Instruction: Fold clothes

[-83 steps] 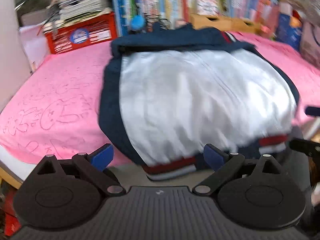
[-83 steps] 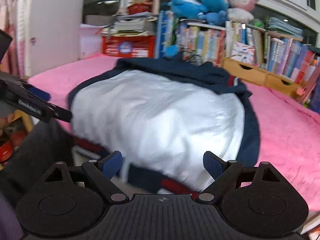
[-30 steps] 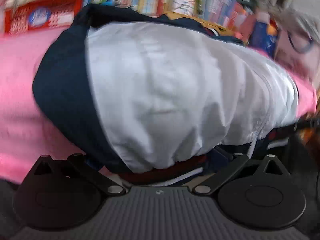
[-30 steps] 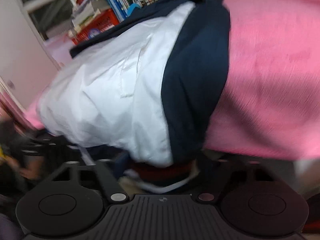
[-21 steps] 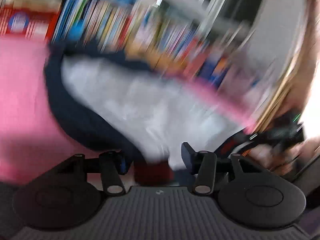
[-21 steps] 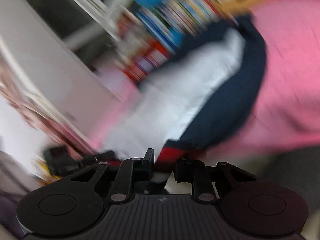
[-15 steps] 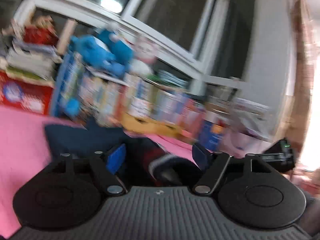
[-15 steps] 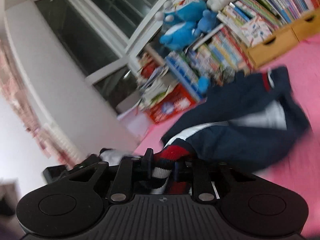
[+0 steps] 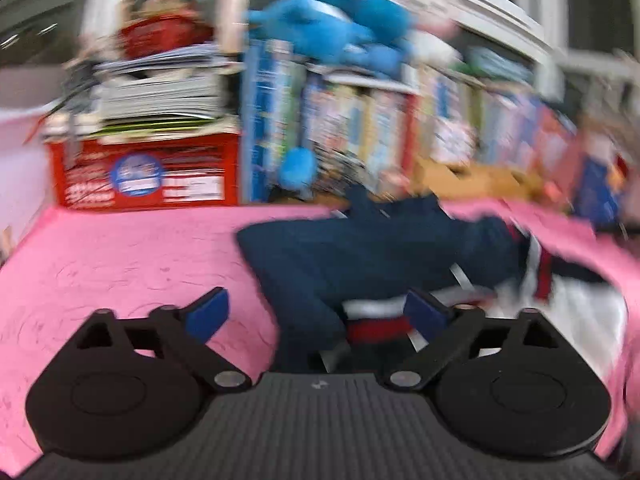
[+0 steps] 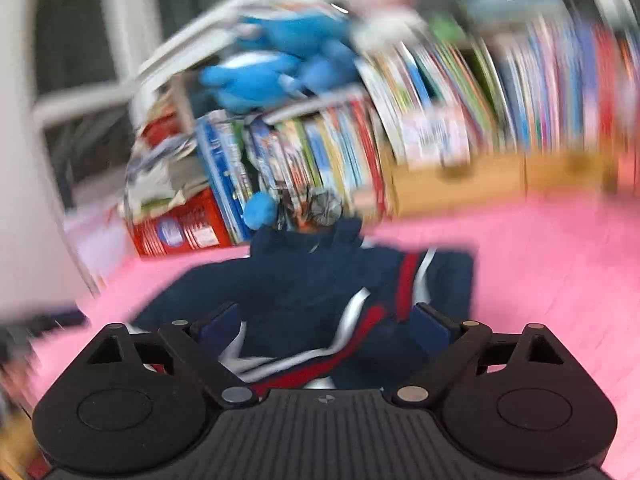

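A navy jacket [image 9: 360, 256] with a red and white striped hem lies doubled over on the pink bed cover [image 9: 120, 264], navy side up, with a little white lining showing at the right. My left gripper [image 9: 316, 312] hovers over its near edge with jaws opening wide; the striped hem [image 9: 376, 316] lies loose between the pads, close to the right one. In the right wrist view the jacket [image 10: 304, 280] lies just ahead, and my right gripper [image 10: 326, 326] is also opening, with the striped band [image 10: 344, 340] running slack between its fingers. Both views are motion-blurred.
Behind the bed stand a red crate [image 9: 144, 176] under stacked papers, a row of books [image 9: 360, 120] and a wooden drawer box [image 10: 480, 184]. Blue plush toys [image 9: 340, 36] sit on top. A white wall [image 10: 24, 160] bounds the left. Pink cover [image 10: 560, 280] stretches to the right.
Both grippers closed on the striped hem at the near edge, lifted it up and over toward the books, covering the white side with navy. Both now stand wide, the hem slack between them.
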Motion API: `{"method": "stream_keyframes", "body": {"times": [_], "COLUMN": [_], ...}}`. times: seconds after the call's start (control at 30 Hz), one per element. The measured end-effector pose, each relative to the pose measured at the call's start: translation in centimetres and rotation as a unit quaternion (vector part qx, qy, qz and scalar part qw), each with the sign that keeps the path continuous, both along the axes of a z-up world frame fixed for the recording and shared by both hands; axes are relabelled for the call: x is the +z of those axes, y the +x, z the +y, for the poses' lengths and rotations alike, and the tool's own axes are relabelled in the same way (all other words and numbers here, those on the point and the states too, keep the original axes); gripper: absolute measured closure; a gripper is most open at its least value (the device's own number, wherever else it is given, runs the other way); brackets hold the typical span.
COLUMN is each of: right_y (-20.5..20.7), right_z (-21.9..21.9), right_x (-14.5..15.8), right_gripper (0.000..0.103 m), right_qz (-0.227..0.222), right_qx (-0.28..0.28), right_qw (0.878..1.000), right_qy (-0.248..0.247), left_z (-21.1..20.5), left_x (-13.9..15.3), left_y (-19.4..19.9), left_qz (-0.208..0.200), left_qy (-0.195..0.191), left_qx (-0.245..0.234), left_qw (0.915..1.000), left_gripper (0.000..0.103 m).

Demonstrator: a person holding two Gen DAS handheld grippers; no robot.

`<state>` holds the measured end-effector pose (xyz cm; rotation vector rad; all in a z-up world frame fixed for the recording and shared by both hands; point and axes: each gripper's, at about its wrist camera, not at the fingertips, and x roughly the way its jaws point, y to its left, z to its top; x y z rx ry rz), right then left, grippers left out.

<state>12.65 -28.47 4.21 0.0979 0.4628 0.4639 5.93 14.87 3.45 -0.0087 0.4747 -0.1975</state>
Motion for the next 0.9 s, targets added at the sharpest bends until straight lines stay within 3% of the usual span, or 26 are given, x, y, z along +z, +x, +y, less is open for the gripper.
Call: {"method": "stream_keyframes", "body": {"times": [0.1,0.17,0.27,0.37,0.4,0.47,0.53,0.57,0.6,0.63,0.67,0.7,0.73,0.77,0.8,0.83,0.87,0.9], "right_y": [-0.1,0.9,3.0,4.1,3.9,2.9,1.1,0.2,-0.6,-1.8,-2.2,-2.3,-2.4,-2.0,-1.1,-0.2,0.6,0.7], "right_z": [1.6,3.5,6.1,6.6,6.3,5.8,5.3,5.1,4.8,4.7,4.7,4.9,5.0,5.2,5.4,5.6,5.8,5.9], "right_x": [0.2,-0.7,-3.4,-5.6,-5.7,-5.6,-4.5,-3.9,-3.2,-2.5,-1.9,-1.7,-1.4,-1.6,-2.2,-2.8,-3.4,-3.8], "right_gripper": [0.01,0.01,0.01,0.012,0.028,0.079,0.087,0.09,0.09,0.09,0.089,0.088,0.078,0.056,0.045,0.046,0.076,0.097], "right_qz": [-0.042,-0.042,-0.007,0.028,0.039,0.043,0.023,0.014,0.006,-0.008,-0.015,-0.017,-0.018,-0.017,-0.001,0.015,0.039,0.053], "right_qx": [0.008,0.036,0.079,0.071,0.063,0.047,0.035,0.038,0.041,0.05,0.062,0.072,0.082,0.073,0.072,0.072,0.068,0.055], "right_qw": [0.992,0.982,0.975,0.98,0.984,0.987,0.988,0.989,0.991,0.991,0.991,0.989,0.988,0.987,0.987,0.987,0.987,0.986], "right_qy": [-0.12,-0.179,-0.209,-0.185,-0.164,-0.149,-0.148,-0.139,-0.13,-0.123,-0.12,-0.125,-0.131,-0.142,-0.144,-0.146,-0.142,-0.15], "left_z": [-1.4,-2.5,-3.4,-3.7,-3.6,-4.0,-4.6,-4.8,-5.0,-5.2,-5.4,-5.8,-6.4,-7.0,-7.1,-7.2,-7.0,-6.8], "left_x": [-0.7,-1.4,-2.9,-4.3,-4.6,-4.3,-3.8,-3.3,-2.9,-2.5,-2.6,-2.8,-3.2,-3.6,-4.0,-4.4,-4.3,-4.1], "left_y": [0.7,1.6,3.5,4.7,4.6,2.9,1.1,0.4,-0.2,-0.9,-0.8,-0.4,0.5,1.3,2.1,2.8,2.5,2.3], "left_qz": [0.015,0.026,0.069,0.123,0.129,0.101,0.074,0.056,0.037,0.02,0.015,0.023,0.045,0.067,0.084,0.099,0.096,0.091], "left_qy": [0.023,0.021,0.0,-0.025,-0.031,-0.02,-0.02,-0.022,-0.025,-0.027,-0.029,-0.029,-0.024,-0.02,-0.023,-0.026,-0.026,-0.026], "left_qx": [-0.045,-0.052,-0.046,-0.04,-0.041,-0.039,-0.037,-0.049,-0.061,-0.073,-0.089,-0.096,-0.089,-0.082,-0.07,-0.057,-0.043,-0.029], "left_qw": [0.9986,0.9981,0.9965,0.9913,0.9903,0.9939,0.9964,0.997,0.9971,0.9967,0.9955,0.9947,0.9947,0.9942,0.9938,0.9931,0.9942,0.995], "left_gripper": [0.001,0.0,0.0,0.0,0.0,0.027,0.043,0.044,0.044,0.032,0.003,0.0,0.0,0.001,0.006,0.032,0.056,0.066]}}
